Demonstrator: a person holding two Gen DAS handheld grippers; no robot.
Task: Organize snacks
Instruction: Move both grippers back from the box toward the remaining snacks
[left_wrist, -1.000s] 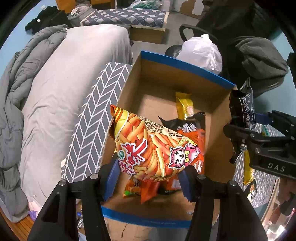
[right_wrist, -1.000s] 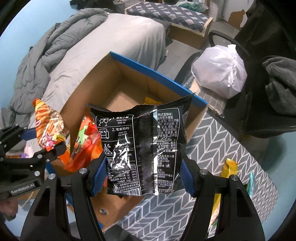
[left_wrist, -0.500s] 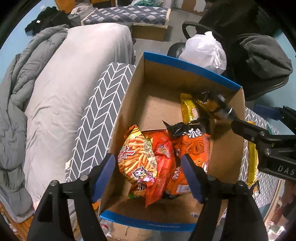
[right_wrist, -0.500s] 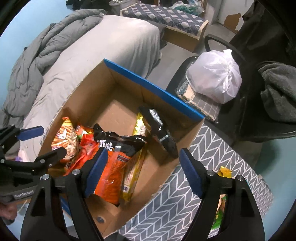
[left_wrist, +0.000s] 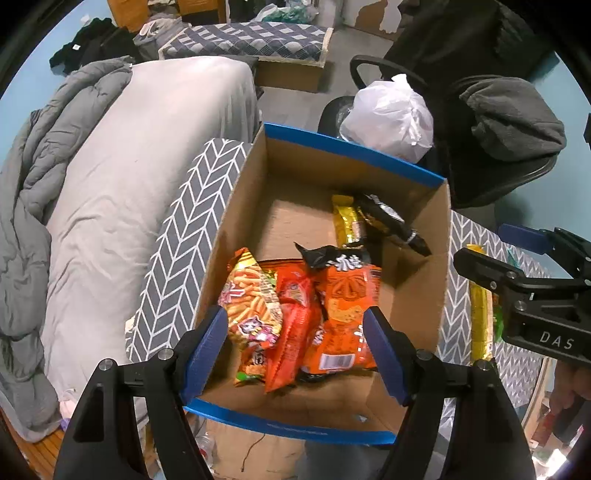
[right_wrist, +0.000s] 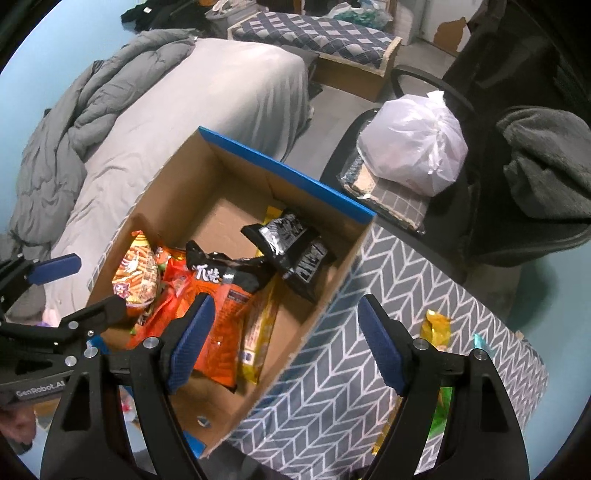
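A cardboard box with blue rims (left_wrist: 354, 151) (right_wrist: 284, 170) holds several snack bags. An orange fries bag with a cat picture (left_wrist: 247, 299) (right_wrist: 136, 273) lies at its left. A black bag (left_wrist: 391, 221) (right_wrist: 291, 243) leans against the right wall. Orange bags (left_wrist: 347, 306) (right_wrist: 221, 321) and a yellow pack (left_wrist: 345, 221) lie between. My left gripper (left_wrist: 295, 347) is open and empty above the box's near end. My right gripper (right_wrist: 284, 336) is open and empty above the box's right wall.
The box stands on a table with a grey chevron cloth (left_wrist: 184, 240) (right_wrist: 406, 295). Loose yellow and green snack packs (right_wrist: 437, 328) (left_wrist: 480, 317) lie on it to the right. A grey bed (left_wrist: 129, 166) is left. A chair with a white plastic bag (right_wrist: 413, 147) is behind.
Both grippers opened. The fries bag left my left gripper and the black bag left my right gripper; both now lie in the box. Both grippers rose slightly.
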